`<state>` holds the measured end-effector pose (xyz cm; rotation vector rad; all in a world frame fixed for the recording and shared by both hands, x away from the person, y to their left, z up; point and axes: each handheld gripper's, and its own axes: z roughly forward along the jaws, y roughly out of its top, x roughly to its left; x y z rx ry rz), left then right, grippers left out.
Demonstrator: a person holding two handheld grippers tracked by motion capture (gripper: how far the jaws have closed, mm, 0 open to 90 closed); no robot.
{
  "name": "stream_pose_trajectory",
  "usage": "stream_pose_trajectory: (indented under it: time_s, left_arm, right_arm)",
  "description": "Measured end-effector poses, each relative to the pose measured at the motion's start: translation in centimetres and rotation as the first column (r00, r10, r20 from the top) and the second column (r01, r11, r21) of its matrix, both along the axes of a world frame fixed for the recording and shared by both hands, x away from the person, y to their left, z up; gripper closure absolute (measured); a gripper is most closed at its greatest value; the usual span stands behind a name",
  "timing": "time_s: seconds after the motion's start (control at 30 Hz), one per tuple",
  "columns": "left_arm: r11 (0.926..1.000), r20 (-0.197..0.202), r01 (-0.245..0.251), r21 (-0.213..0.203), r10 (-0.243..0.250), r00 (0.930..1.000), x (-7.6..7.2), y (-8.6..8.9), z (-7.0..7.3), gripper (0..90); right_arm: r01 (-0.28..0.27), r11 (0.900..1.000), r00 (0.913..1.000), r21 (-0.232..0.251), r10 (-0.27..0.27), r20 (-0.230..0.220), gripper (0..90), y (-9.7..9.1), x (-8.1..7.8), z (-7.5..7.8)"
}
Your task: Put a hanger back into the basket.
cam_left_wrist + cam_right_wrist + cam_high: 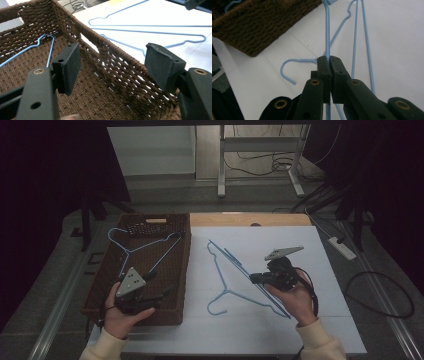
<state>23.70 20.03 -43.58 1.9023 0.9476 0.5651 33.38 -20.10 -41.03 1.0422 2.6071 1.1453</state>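
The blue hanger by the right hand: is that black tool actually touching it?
Touching. In the right gripper view the right tool has its jaws shut on the wire of the blue hanger, which runs straight between them.

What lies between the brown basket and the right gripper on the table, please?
In the high view, a blue wire hanger lies flat on the white table between the basket and the right gripper, whose fingers pinch a second hanger.

The basket [170, 270] sits on the left of the table [325, 270]. One hanger [145, 247] lies in it. Another hanger [222, 287] lies right of it.
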Motion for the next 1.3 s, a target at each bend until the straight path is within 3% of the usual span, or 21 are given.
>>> stream_pose_trajectory:
  time_s: [0.2,0.47,0.67,0.87,1.3]
  left_arm:
    - [0.9999,0.007,0.015,0.001,-0.015,0.9999,0.3,-0.7,0.6,29.7]
    - [0.9967,-0.006,0.081,0.004,-0.081,0.9967,1.3,-3.5,1.7,28.9]
    - [0.9913,-0.014,0.127,0.034,-0.126,0.9919,2.9,-5.8,2.6,28.5]
    - [0.9863,-0.041,0.162,0.029,-0.161,0.9861,4.8,-7.4,3.0,28.4]
    - [0.9796,-0.082,0.19,0.066,-0.184,0.9794,8.1,-9.6,2.9,29.4]
  right_arm:
    - [-0.006,0.9995,0.9999,0.03,0.006,0.01,88.1,-0.9,-0.5,0.6]
    - [-0.019,0.9978,0.9997,0.064,0.019,0.013,88.1,-2.4,-1.0,0.5]
    - [-0.04,0.9971,0.999,0.064,0.039,0.02,88.1,-2.6,-1.3,0.8]
    - [-0.06,0.9949,0.998,0.081,0.058,0.026,88.1,-2.7,-1.6,1.1]
    - [-0.089,0.9914,0.9961,0.096,0.088,0.011,88.1,-3.2,-1.5,1.1]
